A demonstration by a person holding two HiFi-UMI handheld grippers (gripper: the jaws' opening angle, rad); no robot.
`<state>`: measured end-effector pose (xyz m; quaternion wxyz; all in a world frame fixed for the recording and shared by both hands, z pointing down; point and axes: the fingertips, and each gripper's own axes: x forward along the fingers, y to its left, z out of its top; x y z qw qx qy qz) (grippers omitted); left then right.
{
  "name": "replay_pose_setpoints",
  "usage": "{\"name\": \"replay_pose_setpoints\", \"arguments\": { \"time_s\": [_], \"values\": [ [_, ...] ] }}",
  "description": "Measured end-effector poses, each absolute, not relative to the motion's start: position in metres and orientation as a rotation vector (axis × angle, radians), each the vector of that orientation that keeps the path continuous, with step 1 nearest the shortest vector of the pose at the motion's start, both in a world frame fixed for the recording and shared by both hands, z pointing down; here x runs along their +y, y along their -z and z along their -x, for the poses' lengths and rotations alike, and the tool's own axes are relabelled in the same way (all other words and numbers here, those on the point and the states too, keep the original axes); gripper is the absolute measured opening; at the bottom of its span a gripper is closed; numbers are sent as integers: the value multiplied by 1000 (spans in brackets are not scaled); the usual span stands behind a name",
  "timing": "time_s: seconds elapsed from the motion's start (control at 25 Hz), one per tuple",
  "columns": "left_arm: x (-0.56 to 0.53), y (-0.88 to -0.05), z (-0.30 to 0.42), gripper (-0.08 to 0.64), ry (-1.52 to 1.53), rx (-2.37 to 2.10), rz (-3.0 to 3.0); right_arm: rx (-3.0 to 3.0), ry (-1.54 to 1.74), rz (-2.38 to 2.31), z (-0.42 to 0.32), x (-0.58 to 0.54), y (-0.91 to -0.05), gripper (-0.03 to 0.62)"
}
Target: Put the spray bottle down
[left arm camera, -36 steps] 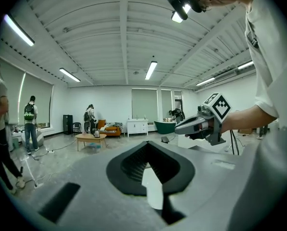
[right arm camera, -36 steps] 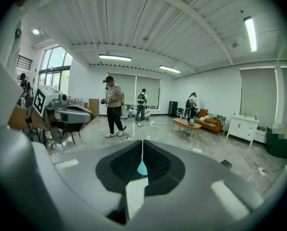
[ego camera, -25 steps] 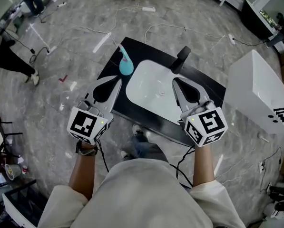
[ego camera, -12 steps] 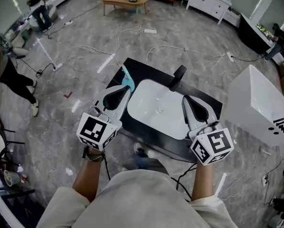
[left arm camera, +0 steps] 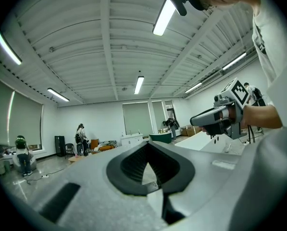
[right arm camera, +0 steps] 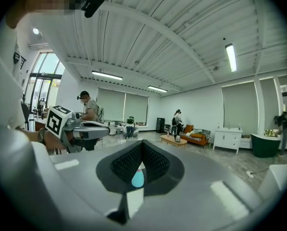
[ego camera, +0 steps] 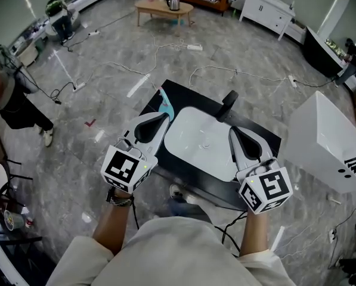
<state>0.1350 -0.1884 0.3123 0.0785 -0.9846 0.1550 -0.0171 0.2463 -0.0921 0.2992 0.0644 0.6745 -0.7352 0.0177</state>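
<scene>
Ctr frame: a person leans over a black surface (ego camera: 262, 134), a gripper in each hand. The left gripper (ego camera: 164, 117), ctr-left, has its fingers pressed tip to tip w/ nothing btwn them. The right gripper (ego camera: 232, 130), ctr-right, has its fingers closed the same way & is also empty. Both hang above the surface & point twd the top of the frame, one on either side of a white sink (ego camera: 195, 142) set into it.

The teal spray bottle (ego camera: 166, 107) sits on the surface by the sink's upper-left corner. It is partly hidden behind the left gripper's tip & clear of both sets of fingers. In the right gripper view a sliver of the same teal shows thru the slot below the closed tips, seen past them & not gripped.

A black faucet (ego camera: 228, 104) rises at the sink's top edge. A white box (ego camera: 321, 136) fills the right side of the frame. Cables trail over the grey floor (ego camera: 106, 70), & a low wooden table (ego camera: 160, 6) w/ a kettle sits at top ctr.
</scene>
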Motion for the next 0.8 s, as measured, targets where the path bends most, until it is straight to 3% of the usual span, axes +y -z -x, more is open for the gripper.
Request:
{"name": "replay_pose_setpoints", "arguments": {
  "time_s": [0.8],
  "values": [
    [-184, -322, -132, 5, 70, 480, 2960, -2231, -90, -2007, -248, -95, -313, 5]
  ]
}}
